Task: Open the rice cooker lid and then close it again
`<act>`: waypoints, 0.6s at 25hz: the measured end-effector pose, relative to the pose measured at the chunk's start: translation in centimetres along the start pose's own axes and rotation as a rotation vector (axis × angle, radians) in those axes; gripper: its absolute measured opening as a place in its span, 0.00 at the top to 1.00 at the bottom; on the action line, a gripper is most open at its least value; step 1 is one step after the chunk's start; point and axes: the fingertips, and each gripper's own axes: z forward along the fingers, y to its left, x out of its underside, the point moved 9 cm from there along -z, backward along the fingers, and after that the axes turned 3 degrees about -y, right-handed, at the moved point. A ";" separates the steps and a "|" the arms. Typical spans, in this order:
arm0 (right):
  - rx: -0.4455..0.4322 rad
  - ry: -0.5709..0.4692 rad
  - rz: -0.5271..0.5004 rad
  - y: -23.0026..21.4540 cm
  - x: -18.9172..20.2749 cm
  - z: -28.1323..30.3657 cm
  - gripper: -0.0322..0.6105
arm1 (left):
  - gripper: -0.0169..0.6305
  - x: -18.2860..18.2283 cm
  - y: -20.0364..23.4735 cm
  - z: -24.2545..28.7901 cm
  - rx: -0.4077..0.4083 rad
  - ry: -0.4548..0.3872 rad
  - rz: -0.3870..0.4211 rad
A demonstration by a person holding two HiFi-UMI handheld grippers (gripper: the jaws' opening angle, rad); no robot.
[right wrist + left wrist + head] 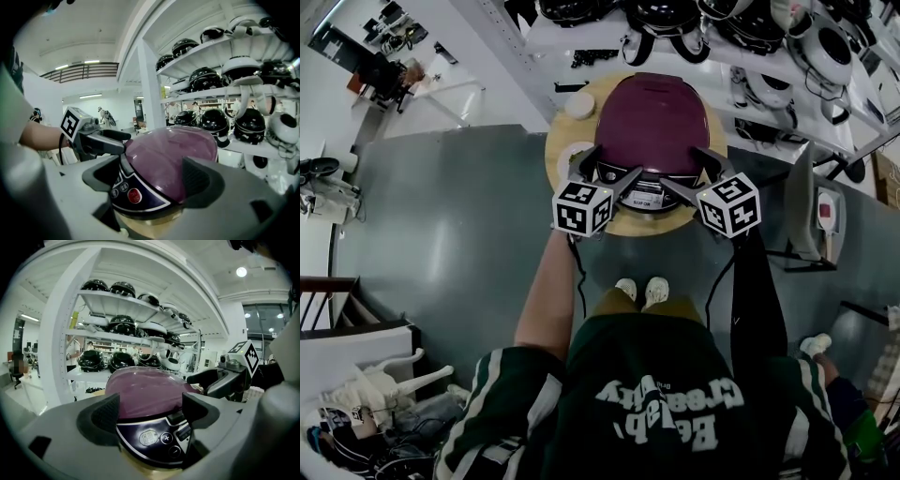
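Observation:
The rice cooker (pixel 652 127) has a maroon lid, lying shut, and stands on a round wooden table (pixel 562 141). In the head view my left gripper (pixel 614 166) and right gripper (pixel 684 169) both stand open at the cooker's front, one at each front corner. The left gripper view shows its open jaws (pixel 152 411) either side of the dark control panel (pixel 159 439), with the lid (pixel 145 390) beyond and the right gripper (pixel 225 378) alongside. In the right gripper view the open jaws (pixel 157 176) frame the lid (pixel 173 150) and a red button (pixel 135 195); the left gripper (pixel 98 140) reaches in from the left.
White shelves (pixel 722 56) behind the table hold several other rice cookers. A small white disc (pixel 578 105) lies on the table's far left. An ironing board with an iron (pixel 825 211) stands to the right. The person's feet (pixel 642 291) are close to the table.

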 end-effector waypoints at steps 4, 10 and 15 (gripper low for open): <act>0.011 -0.013 0.011 0.1 0.4 0.1 0.28 | 0.33 0.3 0.0 0.1 -0.006 0.008 0.007; 0.028 -0.026 -0.009 0.2 0.6 0.2 0.29 | 0.33 0.5 0.1 0.1 -0.015 -0.008 -0.010; 0.035 -0.045 -0.001 0.1 0.8 0.1 0.32 | 0.33 0.7 0.0 0.2 -0.024 -0.019 -0.003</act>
